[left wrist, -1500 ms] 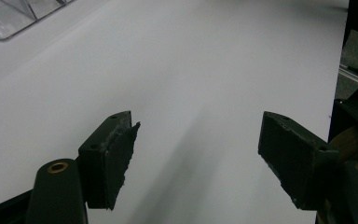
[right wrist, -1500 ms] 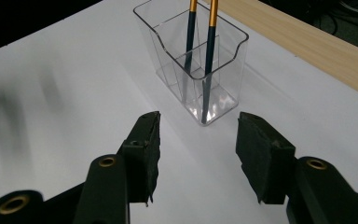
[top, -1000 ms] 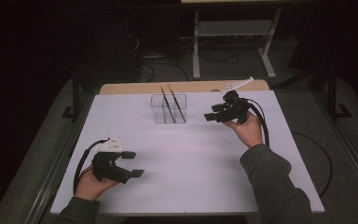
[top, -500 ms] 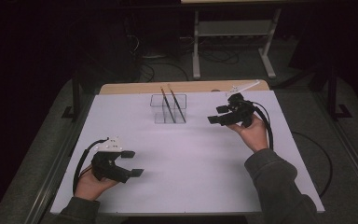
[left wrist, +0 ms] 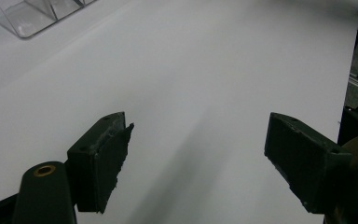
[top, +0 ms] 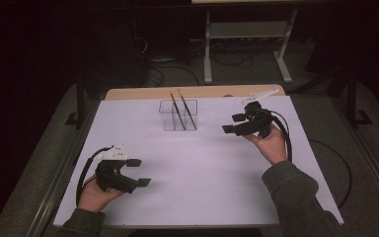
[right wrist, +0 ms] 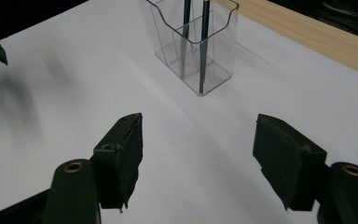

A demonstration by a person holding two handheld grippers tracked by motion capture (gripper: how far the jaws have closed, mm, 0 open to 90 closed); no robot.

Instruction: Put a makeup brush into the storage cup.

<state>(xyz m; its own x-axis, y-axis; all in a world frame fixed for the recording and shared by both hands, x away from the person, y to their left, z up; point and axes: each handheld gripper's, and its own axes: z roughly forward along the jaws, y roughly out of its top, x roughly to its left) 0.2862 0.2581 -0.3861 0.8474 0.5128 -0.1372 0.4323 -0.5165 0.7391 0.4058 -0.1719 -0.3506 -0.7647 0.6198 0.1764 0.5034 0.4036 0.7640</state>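
Observation:
A clear plastic holder (top: 178, 116) stands at the back middle of the white table top, with two dark pencils (top: 177, 109) leaning upright in it. My right gripper (top: 232, 123) hovers to the right of the holder and points at it. Its jaws have just been opening and nothing is between them. In the right gripper view the holder (right wrist: 198, 51) and a pencil (right wrist: 204, 42) lie ahead of the open right gripper (right wrist: 198, 130). My left gripper (top: 140, 172) rests open near the front left, over bare table. The left gripper (left wrist: 198, 130) has the holder's corner (left wrist: 32, 16) far off.
A white sheet (top: 202, 187) covers the table, and a wooden strip (top: 138, 93) runs along its far edge. Behind the table stand a metal frame (top: 246, 34) and loose cables on the dark floor. A black cable (top: 286, 138) trails from the right gripper.
The right gripper's jaws stand wider apart than before, and the hand has drifted slightly right and nearer. The left hand has stayed where it was.

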